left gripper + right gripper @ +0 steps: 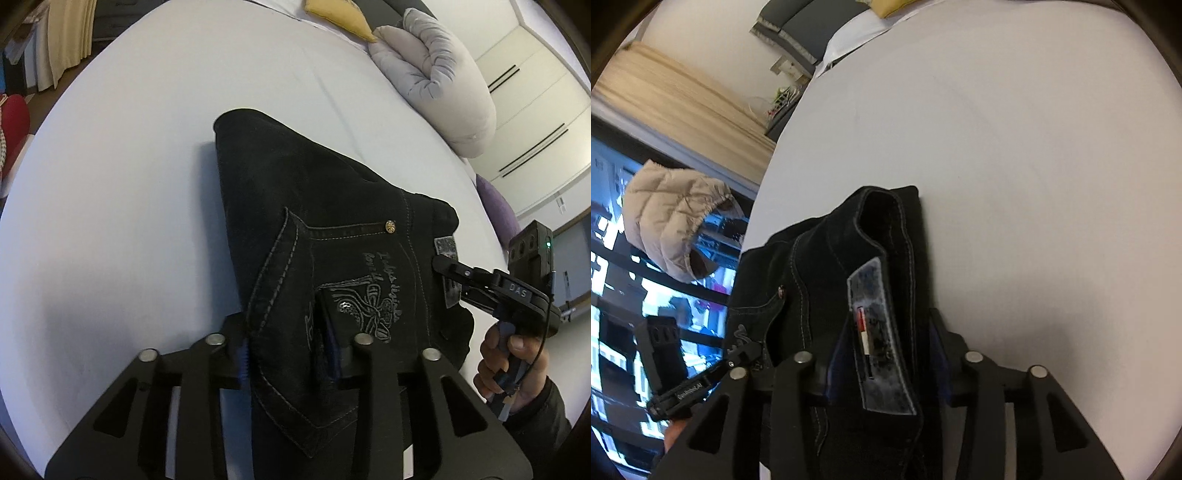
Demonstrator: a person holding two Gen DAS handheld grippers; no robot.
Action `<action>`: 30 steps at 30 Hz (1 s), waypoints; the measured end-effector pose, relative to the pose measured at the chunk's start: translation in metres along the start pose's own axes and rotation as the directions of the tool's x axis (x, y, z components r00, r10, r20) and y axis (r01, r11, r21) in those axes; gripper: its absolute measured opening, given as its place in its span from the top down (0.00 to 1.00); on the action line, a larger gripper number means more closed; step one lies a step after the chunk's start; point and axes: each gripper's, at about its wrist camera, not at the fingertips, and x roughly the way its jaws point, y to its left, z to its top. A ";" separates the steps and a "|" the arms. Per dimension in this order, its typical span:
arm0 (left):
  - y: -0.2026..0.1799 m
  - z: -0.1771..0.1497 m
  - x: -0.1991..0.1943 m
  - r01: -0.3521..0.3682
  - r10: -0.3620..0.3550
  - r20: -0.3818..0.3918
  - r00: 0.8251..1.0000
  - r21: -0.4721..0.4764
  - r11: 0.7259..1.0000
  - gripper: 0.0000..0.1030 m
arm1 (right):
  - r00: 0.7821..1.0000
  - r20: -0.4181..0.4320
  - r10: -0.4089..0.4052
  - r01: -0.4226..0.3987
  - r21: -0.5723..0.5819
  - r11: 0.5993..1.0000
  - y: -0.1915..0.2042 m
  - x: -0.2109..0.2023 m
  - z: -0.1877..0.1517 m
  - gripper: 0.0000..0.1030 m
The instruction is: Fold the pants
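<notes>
The folded black pants (332, 229) lie on the bed (129, 184). Both hand-held grippers, left (291, 343) and right (886, 354), stand apart around the waistband, apparently releasing; next, withdraw without dragging the cloth.

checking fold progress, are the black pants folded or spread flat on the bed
Folded. The black pants sit as a compact, layered bundle on the white bed, waistband patch and back pocket on top, no legs stretched out.

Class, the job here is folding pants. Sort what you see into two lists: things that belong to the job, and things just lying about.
Belongs to the job:
- black pants, folded on the white bed
- left gripper
- right gripper

Just lying about:
- grey quilt, rolled up
- yellow pillow
- purple cushion
- beige quilted jacket
</notes>
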 end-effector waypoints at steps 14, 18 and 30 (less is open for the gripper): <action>-0.128 -0.115 -0.192 -0.390 0.174 0.611 0.772 0.239 0.889 0.00 | 0.852 0.514 -0.097 0.252 -0.242 0.937 0.102 -0.171 -0.083 0.04; -0.172 -0.157 -0.255 -0.540 0.204 0.778 0.594 0.199 0.818 0.00 | 0.708 0.705 -0.047 0.316 -0.257 0.913 0.140 -0.240 -0.116 0.00; -0.231 -0.224 -0.370 -0.599 0.291 0.848 0.443 0.038 0.800 0.00 | 0.408 0.906 0.107 0.400 -0.283 0.872 0.209 -0.378 -0.188 0.00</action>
